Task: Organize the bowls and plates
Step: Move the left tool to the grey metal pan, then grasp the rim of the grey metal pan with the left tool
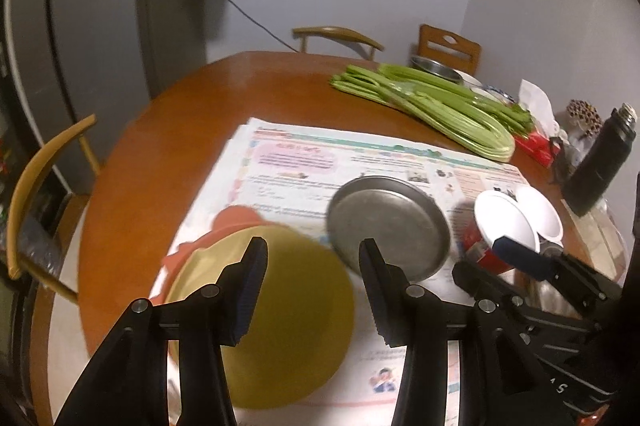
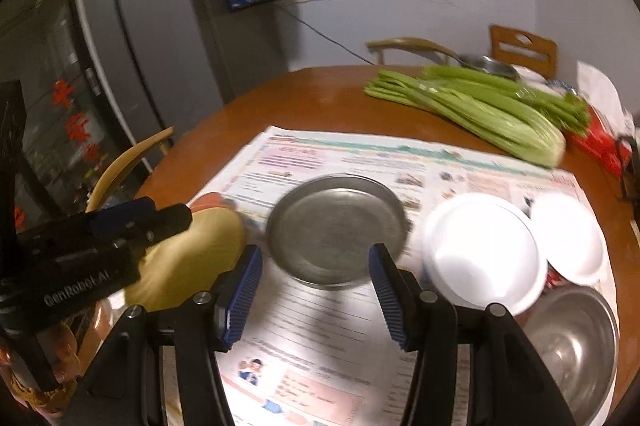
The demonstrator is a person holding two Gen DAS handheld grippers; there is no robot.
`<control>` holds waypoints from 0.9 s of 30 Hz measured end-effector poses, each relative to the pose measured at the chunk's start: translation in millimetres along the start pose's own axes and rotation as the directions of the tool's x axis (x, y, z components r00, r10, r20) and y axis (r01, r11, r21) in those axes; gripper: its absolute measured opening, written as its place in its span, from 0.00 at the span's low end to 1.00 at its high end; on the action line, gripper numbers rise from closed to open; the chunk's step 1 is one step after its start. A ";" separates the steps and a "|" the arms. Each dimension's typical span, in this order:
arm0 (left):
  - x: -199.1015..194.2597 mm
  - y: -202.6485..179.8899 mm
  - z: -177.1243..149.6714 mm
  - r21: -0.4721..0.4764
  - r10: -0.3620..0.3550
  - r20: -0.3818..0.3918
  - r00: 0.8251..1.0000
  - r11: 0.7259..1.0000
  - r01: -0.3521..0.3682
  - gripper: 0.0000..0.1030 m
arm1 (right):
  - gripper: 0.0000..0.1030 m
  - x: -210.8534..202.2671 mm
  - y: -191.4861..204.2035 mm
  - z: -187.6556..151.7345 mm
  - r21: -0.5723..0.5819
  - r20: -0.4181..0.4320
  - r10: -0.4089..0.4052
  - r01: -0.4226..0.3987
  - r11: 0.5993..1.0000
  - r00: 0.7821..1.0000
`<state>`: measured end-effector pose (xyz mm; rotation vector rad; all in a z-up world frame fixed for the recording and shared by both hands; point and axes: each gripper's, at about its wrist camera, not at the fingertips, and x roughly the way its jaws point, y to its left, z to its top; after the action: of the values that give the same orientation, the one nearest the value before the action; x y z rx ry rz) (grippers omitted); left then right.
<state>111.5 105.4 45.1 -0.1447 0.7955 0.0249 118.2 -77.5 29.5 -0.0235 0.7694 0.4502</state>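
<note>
A steel plate (image 1: 390, 222) (image 2: 336, 228) lies on the newspaper mid-table. A yellow plate (image 1: 288, 322) (image 2: 192, 258) sits left of it, over an orange plate (image 1: 236, 218). Right of the steel plate stand a white bowl with a red outside (image 1: 506, 222) (image 2: 480, 254), a smaller white bowl (image 1: 544, 212) (image 2: 568, 238) and a steel bowl (image 2: 572, 346). My left gripper (image 1: 312, 246) is open above the yellow plate. My right gripper (image 2: 316, 254) is open, just short of the steel plate, and shows at the right of the left wrist view (image 1: 516, 254).
The round wooden table (image 1: 168, 130) carries a newspaper (image 1: 320, 162), celery (image 1: 432, 106) (image 2: 480, 106), a steel bowl (image 1: 436, 66) at the back, a black bottle (image 1: 600, 162) and red packaging. Chairs (image 1: 36, 194) stand around; a grey fridge (image 2: 132, 38) is at left.
</note>
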 end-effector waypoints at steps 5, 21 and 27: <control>27.0 -12.7 20.9 0.040 -0.038 -0.063 0.997 0.998 0.040 0.48 | 0.54 7.8 -24.0 -5.5 0.094 -0.038 -0.018 0.021 0.995 0.999; 128.3 -23.0 39.9 0.068 -0.072 -0.242 0.968 0.994 0.091 0.48 | 0.54 62.8 -37.0 -19.1 0.272 -0.154 -0.005 0.048 0.961 0.988; 143.2 -19.3 38.7 0.056 -0.069 -0.252 0.965 0.995 0.086 0.47 | 0.54 78.0 -37.0 -13.0 0.289 -0.154 -0.039 0.083 0.954 0.987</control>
<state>240.7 87.0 -28.0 -0.1175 1.0409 -0.0958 173.5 -83.4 -38.0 0.2001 0.9721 0.2730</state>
